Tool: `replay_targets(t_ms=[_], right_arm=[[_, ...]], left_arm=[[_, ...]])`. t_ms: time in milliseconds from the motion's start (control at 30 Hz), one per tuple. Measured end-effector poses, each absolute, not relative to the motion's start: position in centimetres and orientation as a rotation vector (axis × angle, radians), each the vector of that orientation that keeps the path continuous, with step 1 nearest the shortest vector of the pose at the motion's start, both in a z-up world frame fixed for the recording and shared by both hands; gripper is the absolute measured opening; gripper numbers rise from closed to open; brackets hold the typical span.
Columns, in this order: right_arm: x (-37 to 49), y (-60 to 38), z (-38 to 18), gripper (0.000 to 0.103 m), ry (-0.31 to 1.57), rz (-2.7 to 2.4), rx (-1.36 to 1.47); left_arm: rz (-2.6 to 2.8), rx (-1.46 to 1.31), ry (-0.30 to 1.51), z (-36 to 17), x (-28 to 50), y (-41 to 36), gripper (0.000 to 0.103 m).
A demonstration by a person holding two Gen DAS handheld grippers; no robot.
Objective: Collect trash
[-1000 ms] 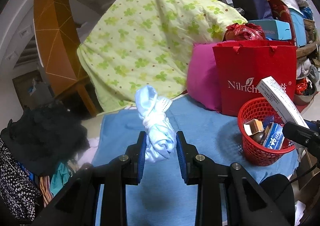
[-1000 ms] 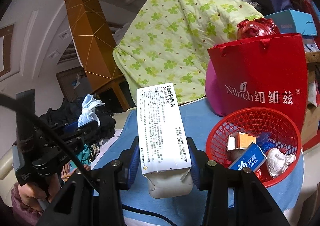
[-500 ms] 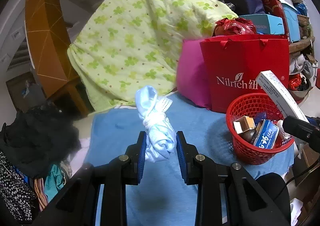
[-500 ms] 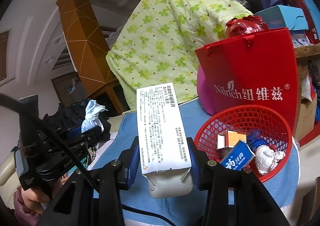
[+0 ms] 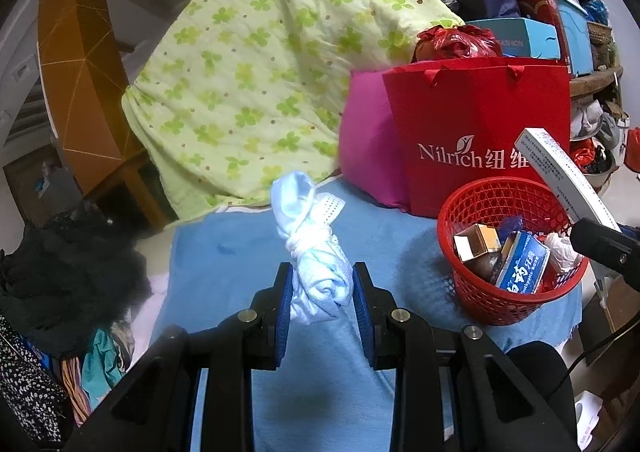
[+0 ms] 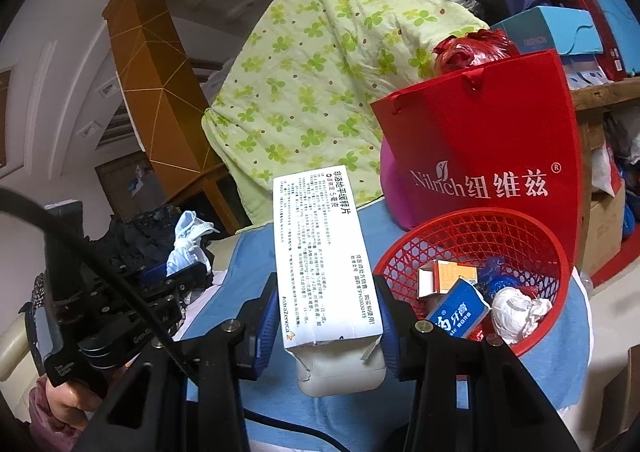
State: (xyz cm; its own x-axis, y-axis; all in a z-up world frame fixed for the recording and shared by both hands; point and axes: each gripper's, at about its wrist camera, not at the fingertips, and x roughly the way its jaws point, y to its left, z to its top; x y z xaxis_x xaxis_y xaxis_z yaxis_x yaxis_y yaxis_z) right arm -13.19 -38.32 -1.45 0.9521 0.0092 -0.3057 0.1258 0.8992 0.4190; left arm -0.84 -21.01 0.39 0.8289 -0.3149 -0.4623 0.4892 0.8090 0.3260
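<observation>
Soft blue knotted mask [image 5: 318,260], feather-light and squishy, is pinched at its bulky middle by the left tool [image 5: 320,302], left of the red basket [image 5: 480,292]. Right tool [image 6: 328,326] clamps a thin crushable medicine box [image 6: 322,256] by its sides, just left of that basket, so go easy.

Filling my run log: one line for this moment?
left gripper: holds mask bundle | right gripper: holds medicine box | basket: part-filled

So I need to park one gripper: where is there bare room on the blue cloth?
The blue cloth is bare between the left gripper and the quilt. Crowded at right: red basket, red bag, pink cushion.
</observation>
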Motion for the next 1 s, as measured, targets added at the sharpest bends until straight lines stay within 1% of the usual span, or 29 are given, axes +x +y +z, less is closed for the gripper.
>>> replay_targets(t_ms=[1000], right_arm=[[-14.1,-40.9,-3.2,0.046,0.327,-0.106,0.507]], left_arm=[[-0.482,0.485,0.452,-1.3,-0.6,-23.3,0.032]])
